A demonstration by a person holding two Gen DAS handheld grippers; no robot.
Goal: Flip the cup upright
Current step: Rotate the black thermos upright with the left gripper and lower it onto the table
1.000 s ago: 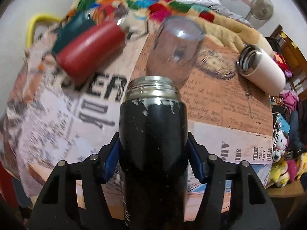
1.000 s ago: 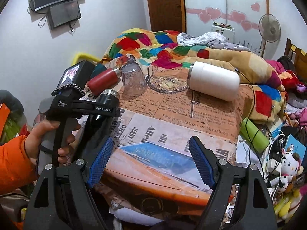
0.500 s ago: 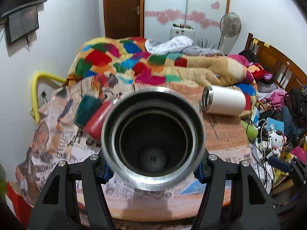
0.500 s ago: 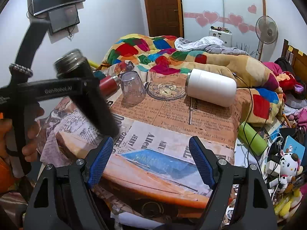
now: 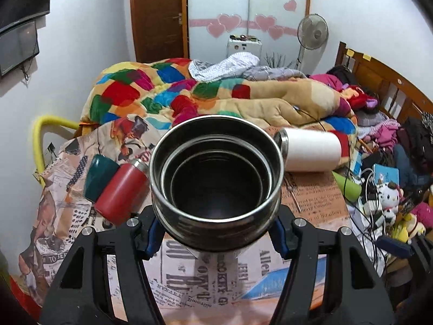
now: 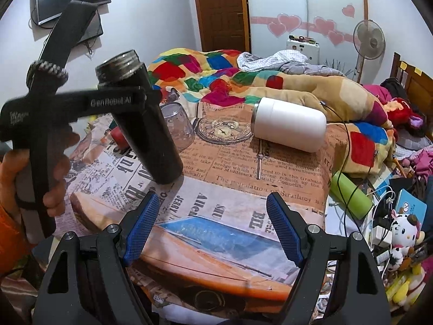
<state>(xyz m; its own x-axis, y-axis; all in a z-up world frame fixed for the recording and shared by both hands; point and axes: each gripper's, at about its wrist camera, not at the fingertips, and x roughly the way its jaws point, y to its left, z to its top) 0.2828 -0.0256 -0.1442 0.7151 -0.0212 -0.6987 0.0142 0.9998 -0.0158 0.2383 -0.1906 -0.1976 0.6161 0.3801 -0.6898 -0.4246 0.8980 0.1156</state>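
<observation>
My left gripper [image 5: 216,233] is shut on a tall black steel cup [image 5: 216,178]; its open mouth faces the left wrist camera. In the right wrist view the black cup [image 6: 140,124] stands tilted, mouth up and leaning left, its base touching the newspaper-covered table [image 6: 243,168], with the left gripper clamped around its upper part. My right gripper [image 6: 211,227] is open and empty, above the table's front edge, right of the cup.
A white cup [image 6: 289,127] lies on its side at the back right. A clear glass [image 6: 178,124] stands mouth down behind the black cup. A red cup [image 5: 121,192] and a teal cup [image 5: 98,176] lie at the left. A green bottle [image 6: 351,195] lies off the right edge.
The left gripper has swung the black cup from lying flat to nearly upright and lowered its base onto the table. The right gripper has stayed put.
</observation>
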